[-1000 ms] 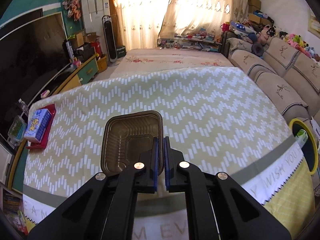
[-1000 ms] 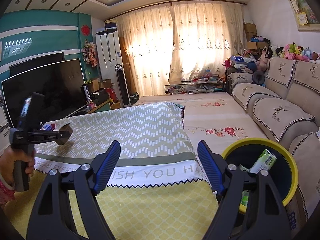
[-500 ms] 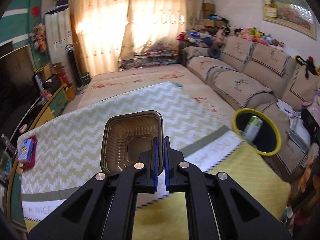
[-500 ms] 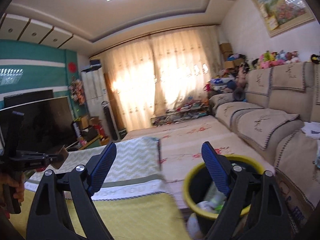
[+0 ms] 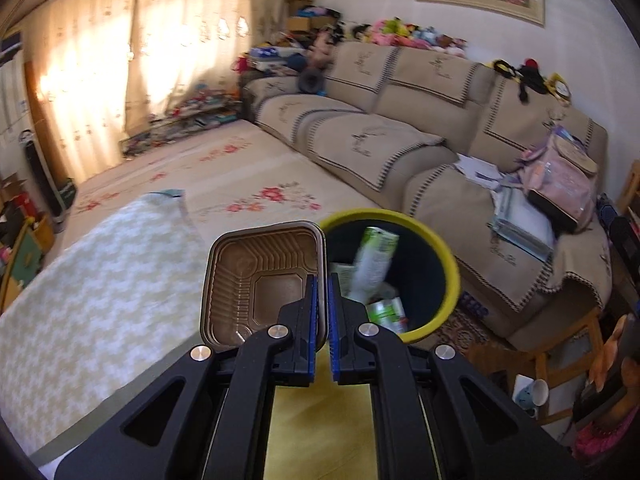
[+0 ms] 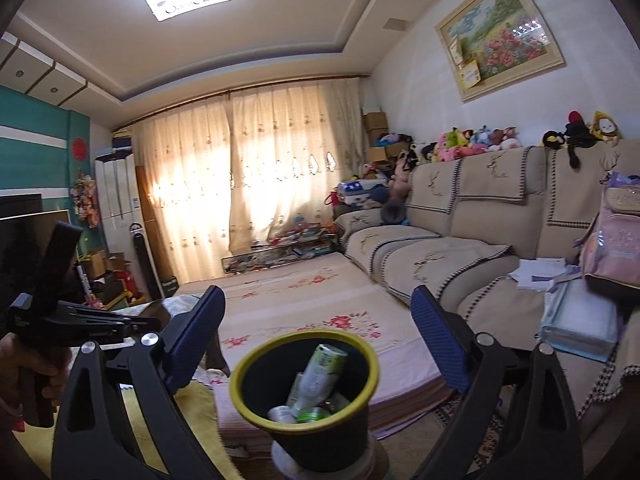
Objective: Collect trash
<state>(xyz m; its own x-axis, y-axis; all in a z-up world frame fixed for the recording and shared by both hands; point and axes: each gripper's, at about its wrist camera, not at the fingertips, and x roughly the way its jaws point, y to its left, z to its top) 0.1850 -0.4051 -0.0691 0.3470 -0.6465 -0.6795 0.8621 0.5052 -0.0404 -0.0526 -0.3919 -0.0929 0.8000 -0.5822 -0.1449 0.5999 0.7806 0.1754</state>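
1. Surface: a table covered with a beige cloth with white zigzag pattern (image 5: 92,280), its yellow border section (image 5: 320,432) showing below the left gripper.
2. Room: a beige sectional sofa with striped trim (image 5: 400,120) runs along the right wall, soft toys lined along its back. A pink backpack (image 5: 564,178) and loose papers lie on its near seat. Cream curtains (image 6: 260,168) cover a sunlit window; a framed floral landscape painting (image 6: 500,32) hangs above the sofa. The floor carries a cream floral rug (image 6: 304,304).
3. Container: a round black bin with a yellow rim (image 5: 448,264) stands on the floor between table and sofa. It holds a green-and-white drink can (image 6: 320,372), tilted upright, with further cans and wrappers beneath; details are blurred.
4. Left gripper (image 5: 322,300): blue-padded jaws nearly closed, clamped on the right rim of a brown ribbed square plastic food tray (image 5: 256,288). The tray is held in the air, level, just beside the bin's left rim, partly above the table edge.
5. Right gripper (image 6: 316,344): jaws spread wide, holding nothing, the bin in view between them.
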